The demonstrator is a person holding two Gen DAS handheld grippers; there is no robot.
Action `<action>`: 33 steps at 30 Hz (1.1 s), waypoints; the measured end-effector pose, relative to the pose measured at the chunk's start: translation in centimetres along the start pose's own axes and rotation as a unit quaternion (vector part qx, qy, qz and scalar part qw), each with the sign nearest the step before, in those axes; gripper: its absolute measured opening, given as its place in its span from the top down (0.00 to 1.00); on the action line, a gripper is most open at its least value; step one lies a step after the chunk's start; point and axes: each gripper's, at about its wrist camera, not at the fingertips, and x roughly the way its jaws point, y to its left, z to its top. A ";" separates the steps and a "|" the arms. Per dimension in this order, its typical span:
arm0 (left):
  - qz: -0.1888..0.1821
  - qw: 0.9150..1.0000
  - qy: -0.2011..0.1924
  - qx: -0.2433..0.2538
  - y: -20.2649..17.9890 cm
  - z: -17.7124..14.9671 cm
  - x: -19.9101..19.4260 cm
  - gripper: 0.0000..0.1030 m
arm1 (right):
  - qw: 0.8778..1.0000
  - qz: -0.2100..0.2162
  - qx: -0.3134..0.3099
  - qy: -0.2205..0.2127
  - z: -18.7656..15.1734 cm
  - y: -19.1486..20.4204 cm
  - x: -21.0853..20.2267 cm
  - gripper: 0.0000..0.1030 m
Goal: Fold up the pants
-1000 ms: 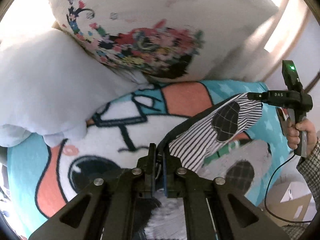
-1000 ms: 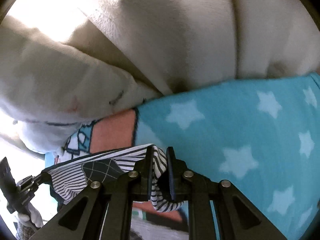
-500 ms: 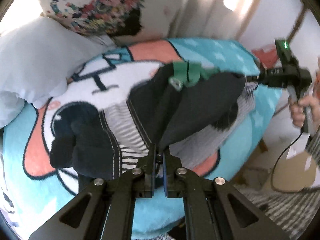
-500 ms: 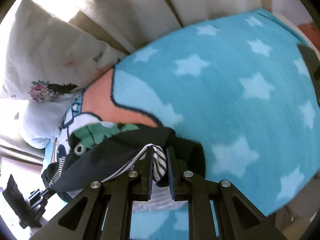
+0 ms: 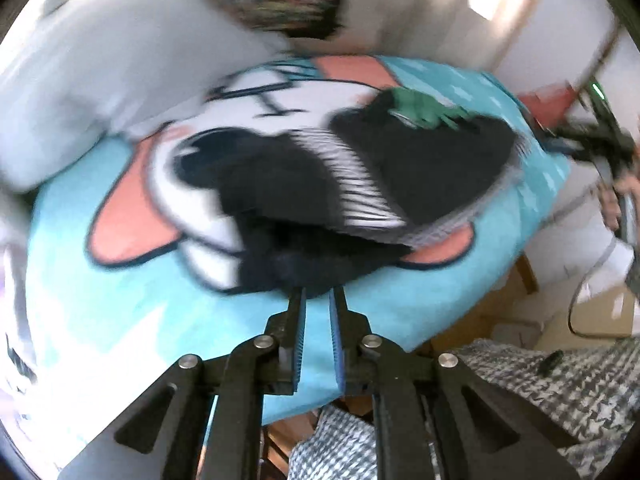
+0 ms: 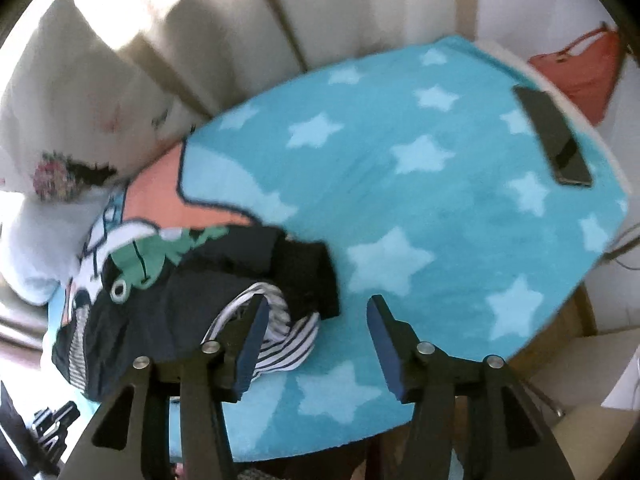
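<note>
A turquoise blanket (image 6: 440, 184) with pale stars and a cartoon print in white, black and salmon covers the bed. A dark phone (image 6: 554, 136) lies flat near the blanket's far right edge. A white pillow with a floral print (image 6: 64, 120) leans at the head end, a plain pale pillow (image 5: 100, 80) beside it. A red bag (image 6: 580, 72) sits beyond the bed. Cream curtains (image 6: 248, 28) hang behind.
</note>
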 end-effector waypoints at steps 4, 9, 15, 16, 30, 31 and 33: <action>-0.001 0.997 -0.038 -0.070 3.4 0.7 -2.4 0.83 | 1.000 0.017 0.015 -0.016 0.4 -0.1 -1.8 0.46; -0.039 0.989 -0.082 -0.114 4.8 2.5 -4.3 0.66 | 0.997 0.044 0.065 -0.015 0.9 -0.7 -1.1 0.46; -0.051 0.990 -0.075 -0.105 2.7 4.1 -3.8 0.65 | 0.991 0.048 0.125 0.020 1.6 -2.2 3.8 0.46; -0.049 0.991 -0.074 -0.102 2.3 4.2 -3.7 0.65 | 0.990 0.051 0.126 0.035 1.8 -2.5 5.0 0.44; 0.070 0.989 -0.016 -0.127 -2.0 6.7 5.2 0.63 | 0.995 -0.033 -0.078 -0.045 6.7 0.5 -0.3 0.94; 0.078 0.988 -0.012 -0.129 -2.1 6.5 5.6 0.63 | 0.993 -0.068 -0.075 -0.056 7.1 -0.2 -0.5 0.94; 0.090 0.987 -0.011 -0.132 -2.2 6.4 6.0 0.63 | 0.992 -0.086 -0.065 -0.059 7.7 -2.0 -0.5 0.92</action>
